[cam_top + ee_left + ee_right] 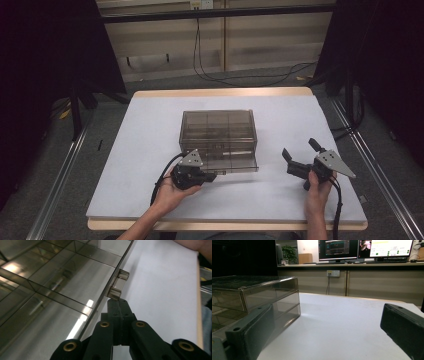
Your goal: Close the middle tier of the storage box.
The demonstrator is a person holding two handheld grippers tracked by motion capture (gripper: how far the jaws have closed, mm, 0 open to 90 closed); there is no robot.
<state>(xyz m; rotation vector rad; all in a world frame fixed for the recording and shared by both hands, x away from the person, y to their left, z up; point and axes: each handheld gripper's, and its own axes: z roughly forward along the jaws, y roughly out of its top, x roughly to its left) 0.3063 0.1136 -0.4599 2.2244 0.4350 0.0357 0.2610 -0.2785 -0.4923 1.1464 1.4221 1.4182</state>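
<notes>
The left gripper [119,305] has its jaws pressed together, tips just under the small handle [119,283] of the bottom drawer [220,159], which sits slightly out of the smoky box [218,131] mid-table. The right gripper [299,156] waits well to the right, jaws spread wide, empty. I'd worry the closed tips slip off that slick little tab, or that a tug drags the whole light box across the smooth white table [140,150], with nothing bracing it. The plastic is clear brown, thin-walled, hard-edged, divided into rectangular cells.
</notes>
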